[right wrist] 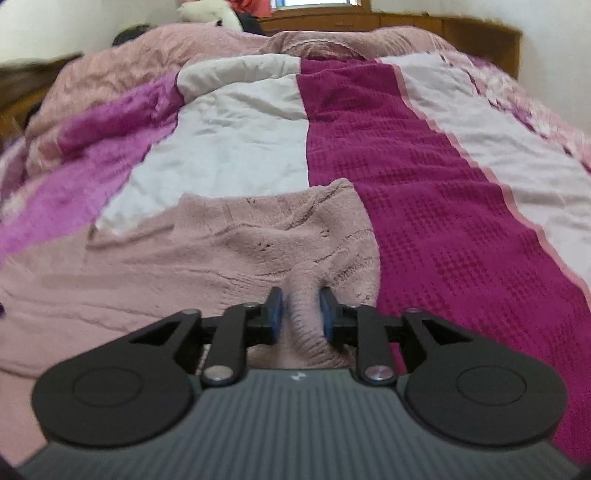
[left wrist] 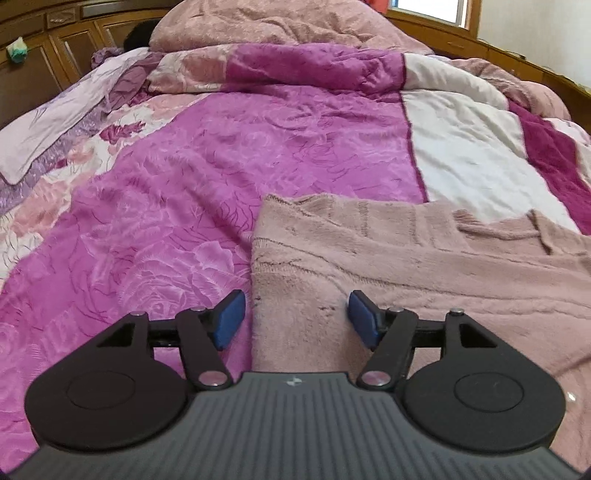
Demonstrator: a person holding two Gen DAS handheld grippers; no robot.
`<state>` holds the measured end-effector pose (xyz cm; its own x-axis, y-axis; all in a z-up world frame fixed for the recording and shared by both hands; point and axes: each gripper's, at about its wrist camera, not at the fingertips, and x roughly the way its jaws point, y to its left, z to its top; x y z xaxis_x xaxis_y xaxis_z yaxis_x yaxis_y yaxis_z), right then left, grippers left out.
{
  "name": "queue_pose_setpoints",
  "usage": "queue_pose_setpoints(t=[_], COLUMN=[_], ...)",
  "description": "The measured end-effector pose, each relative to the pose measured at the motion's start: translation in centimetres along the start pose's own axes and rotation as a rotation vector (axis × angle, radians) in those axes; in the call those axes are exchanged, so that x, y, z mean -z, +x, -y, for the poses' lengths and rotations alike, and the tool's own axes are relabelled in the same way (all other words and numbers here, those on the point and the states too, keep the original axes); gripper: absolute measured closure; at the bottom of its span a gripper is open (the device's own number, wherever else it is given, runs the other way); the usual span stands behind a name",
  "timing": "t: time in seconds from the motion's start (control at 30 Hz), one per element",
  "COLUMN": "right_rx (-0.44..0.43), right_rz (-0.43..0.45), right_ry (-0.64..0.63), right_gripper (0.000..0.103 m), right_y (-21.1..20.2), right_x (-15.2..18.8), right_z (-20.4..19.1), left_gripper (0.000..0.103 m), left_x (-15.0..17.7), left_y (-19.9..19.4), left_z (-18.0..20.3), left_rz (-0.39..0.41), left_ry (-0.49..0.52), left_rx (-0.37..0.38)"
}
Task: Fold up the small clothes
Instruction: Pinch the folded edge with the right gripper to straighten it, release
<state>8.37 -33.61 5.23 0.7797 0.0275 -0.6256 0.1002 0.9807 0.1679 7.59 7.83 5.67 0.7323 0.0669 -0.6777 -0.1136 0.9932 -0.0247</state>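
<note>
A dusty pink knitted sweater (left wrist: 424,266) lies flat on the bed. In the left wrist view its left edge runs down the middle of the frame. My left gripper (left wrist: 297,319) is open, its blue pads (left wrist: 231,319) straddling that left edge near the sweater's near corner, holding nothing. In the right wrist view the sweater (right wrist: 184,258) fills the lower left. My right gripper (right wrist: 301,314) is shut on a bunched fold of the sweater's right edge, which stands pinched between the blue pads (right wrist: 327,314).
The bed is covered by a magenta, white and pink patchwork quilt (left wrist: 258,147) (right wrist: 424,206). A rumpled pink blanket (left wrist: 277,26) is piled at the far end. Wooden cabinets (left wrist: 55,55) stand at the far left, a wooden headboard (right wrist: 461,29) and window behind.
</note>
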Motion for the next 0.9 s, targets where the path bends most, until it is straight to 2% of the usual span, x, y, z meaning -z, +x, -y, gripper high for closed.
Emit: queue_pose_setpoints(t=[0.1, 0.17, 0.47, 0.6, 0.7, 0.9], right_rx=[-0.047, -0.088, -0.2, -0.208, -0.204, -0.208], right_rz=[0.009, 0.016, 0.015, 0.024, 0.026, 0.033], right_ry=[0.089, 0.099, -0.023, -0.069, -0.105, -0.139], right_gripper=[0.068, 0.068, 0.068, 0.066, 0.057, 0.055], right_y=[-2.0, -3.5, -10.8, -13.6, -15.1, -17.3], right_x=[-0.2, -0.2, 0.6, 1.3, 2.2, 4.1], right_z=[0.8, 0.9, 0.0, 0.3, 0.5, 1.0], left_gripper=[0.033, 0.033, 0.033, 0.033, 0.033, 0.033], left_x=[0.0, 0.3, 2.6, 3.3, 3.9, 5.9], left_y=[-2.3, -4.1, -11.5, -15.0, -17.0, -21.0], left_z=[-0.5, -0.9, -2.9, -3.7, -4.3, -6.1], left_rz=[-0.002, -0.01, -0.078, -0.067, -0.081, -0.076], left_ry=[0.039, 0.063, 0.108, 0.115, 0.121, 0.194], left_rx=[0.019, 0.031, 0.13, 0.16, 0.145, 0.071])
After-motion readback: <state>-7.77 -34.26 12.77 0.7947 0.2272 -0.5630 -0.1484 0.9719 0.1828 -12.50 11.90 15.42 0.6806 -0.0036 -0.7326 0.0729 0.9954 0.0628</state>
